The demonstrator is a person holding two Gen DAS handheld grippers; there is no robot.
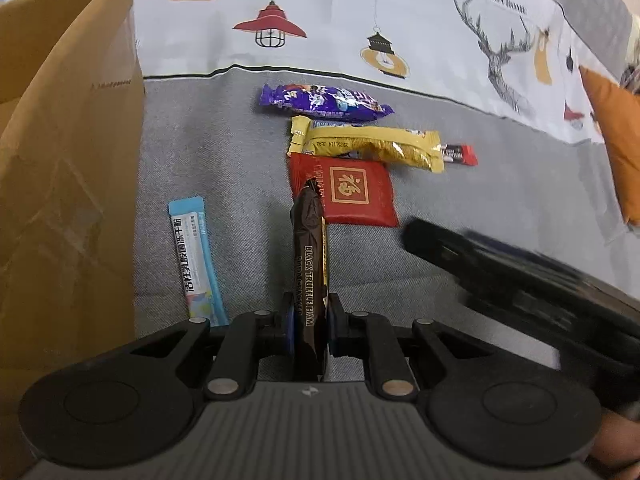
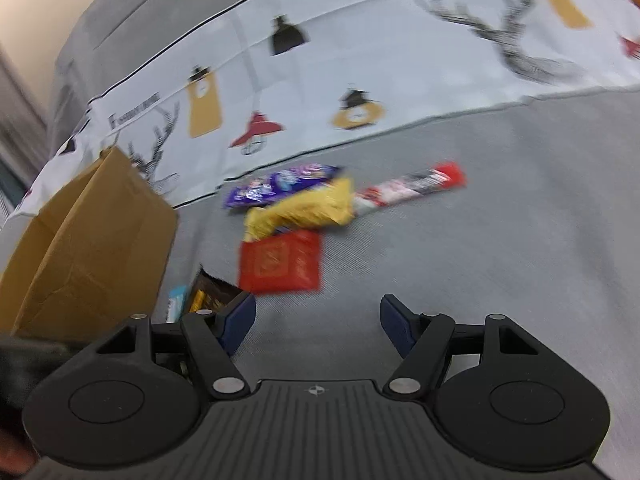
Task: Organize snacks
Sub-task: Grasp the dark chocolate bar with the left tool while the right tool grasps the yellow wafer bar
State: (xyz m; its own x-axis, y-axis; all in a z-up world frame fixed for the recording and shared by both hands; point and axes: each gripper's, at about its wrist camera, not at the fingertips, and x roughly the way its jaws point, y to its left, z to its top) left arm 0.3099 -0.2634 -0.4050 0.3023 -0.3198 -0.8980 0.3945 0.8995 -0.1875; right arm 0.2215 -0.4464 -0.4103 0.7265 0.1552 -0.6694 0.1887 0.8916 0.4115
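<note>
My left gripper (image 1: pixel 311 322) is shut on a dark brown cracker packet (image 1: pixel 310 264), held edge-up above the grey sofa seat. The packet also shows in the right wrist view (image 2: pixel 212 294). Ahead lie a red square packet (image 1: pixel 352 194) (image 2: pixel 280 262), a yellow packet (image 1: pixel 372 142) (image 2: pixel 304 206), a purple packet (image 1: pixel 324 102) (image 2: pixel 280 184) and a red-and-white bar (image 1: pixel 460 154) (image 2: pixel 412 186). A light blue stick sachet (image 1: pixel 196 260) (image 2: pixel 176 304) lies to the left. My right gripper (image 2: pixel 318 326) is open and empty above the seat; it shows blurred in the left wrist view (image 1: pixel 500 268).
A brown paper bag (image 1: pixel 64 168) (image 2: pixel 92 248) stands open at the left. A patterned white cloth (image 1: pixel 360 20) covers the sofa back. An orange cushion (image 1: pixel 616 136) sits at the far right.
</note>
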